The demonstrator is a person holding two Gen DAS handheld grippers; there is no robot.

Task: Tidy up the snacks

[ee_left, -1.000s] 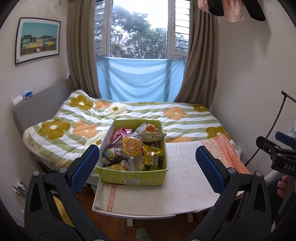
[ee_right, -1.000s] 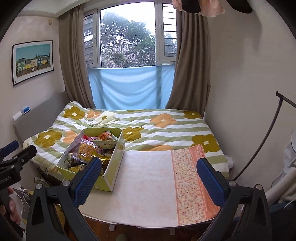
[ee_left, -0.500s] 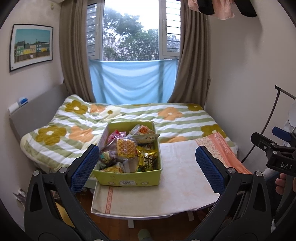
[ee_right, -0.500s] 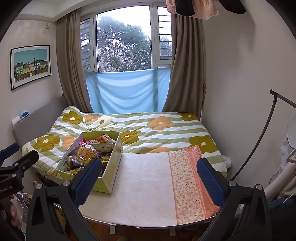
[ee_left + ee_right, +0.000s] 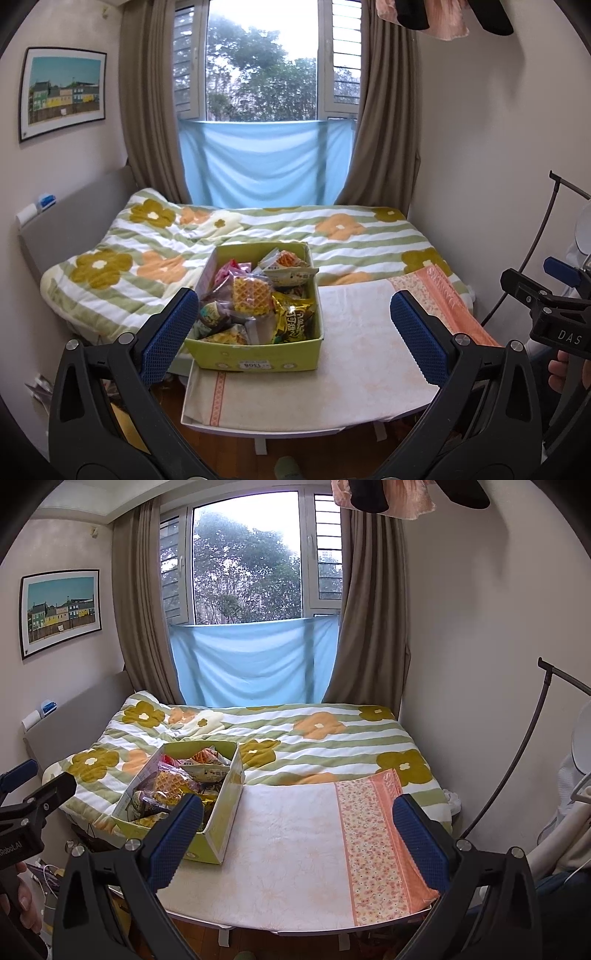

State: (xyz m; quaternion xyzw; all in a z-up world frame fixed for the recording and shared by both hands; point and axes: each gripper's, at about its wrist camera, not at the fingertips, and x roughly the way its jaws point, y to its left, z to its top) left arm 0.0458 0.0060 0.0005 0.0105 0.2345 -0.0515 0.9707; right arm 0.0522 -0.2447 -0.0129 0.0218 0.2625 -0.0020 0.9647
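Note:
A green cardboard box [image 5: 258,356] full of snack packets stands on the left part of a small cloth-covered table [image 5: 351,373]. A waffle packet [image 5: 251,295] and a yellow bag [image 5: 293,321] lie on top. My left gripper [image 5: 291,332] is open and empty, held back from the table, facing the box. My right gripper [image 5: 295,834] is open and empty, facing the bare cloth [image 5: 295,849] right of the box [image 5: 218,812]. Each gripper shows at the edge of the other's view.
A bed with a flowered striped quilt [image 5: 332,236] lies right behind the table. A wall [image 5: 480,664] is close on the right, with a dark curved stand [image 5: 517,760] beside it. Wooden floor [image 5: 314,454] shows below the table's front edge.
Both grippers have tilted or moved slightly, so the table and box sit a little lower and nearer in the views. Both stay open and empty.

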